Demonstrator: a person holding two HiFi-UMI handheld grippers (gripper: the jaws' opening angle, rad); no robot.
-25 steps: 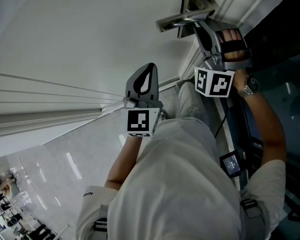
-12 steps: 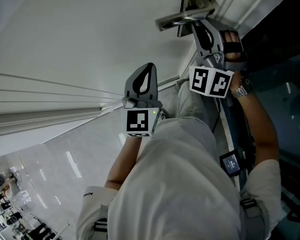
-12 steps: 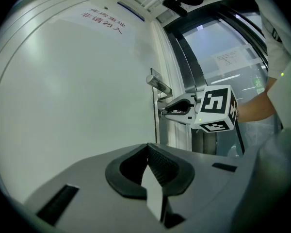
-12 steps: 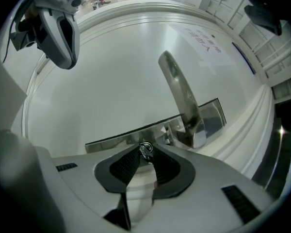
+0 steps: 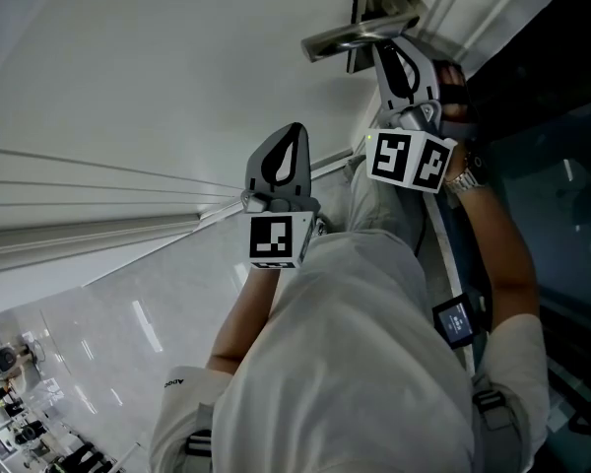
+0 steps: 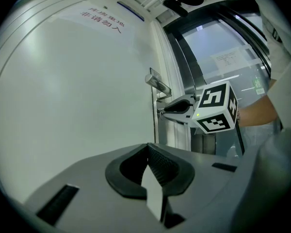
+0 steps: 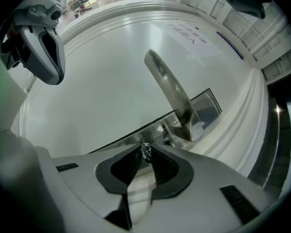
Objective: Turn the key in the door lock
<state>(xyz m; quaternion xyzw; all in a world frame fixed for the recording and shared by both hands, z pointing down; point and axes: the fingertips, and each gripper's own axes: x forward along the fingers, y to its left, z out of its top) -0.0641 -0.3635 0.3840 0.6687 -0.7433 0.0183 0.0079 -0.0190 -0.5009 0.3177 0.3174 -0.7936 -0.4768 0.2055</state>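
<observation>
Key (image 7: 145, 152) between right gripper's (image 7: 145, 155) closing fingers (image 7: 166, 168)

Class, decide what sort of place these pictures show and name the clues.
Probably an indoor corridor or lobby of a public or office building: a white door with a lever handle and printed notice, a glossy floor, and glass panelling beside it.

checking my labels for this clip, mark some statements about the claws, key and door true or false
The key sits between the right claw's tips. True; its jaws are closing on it.
The left claw grips the door handle. False: it is shut on nothing, away from the handle.
The right claw works below the handle. True.
The door is dark brown. False: it is white.
</observation>
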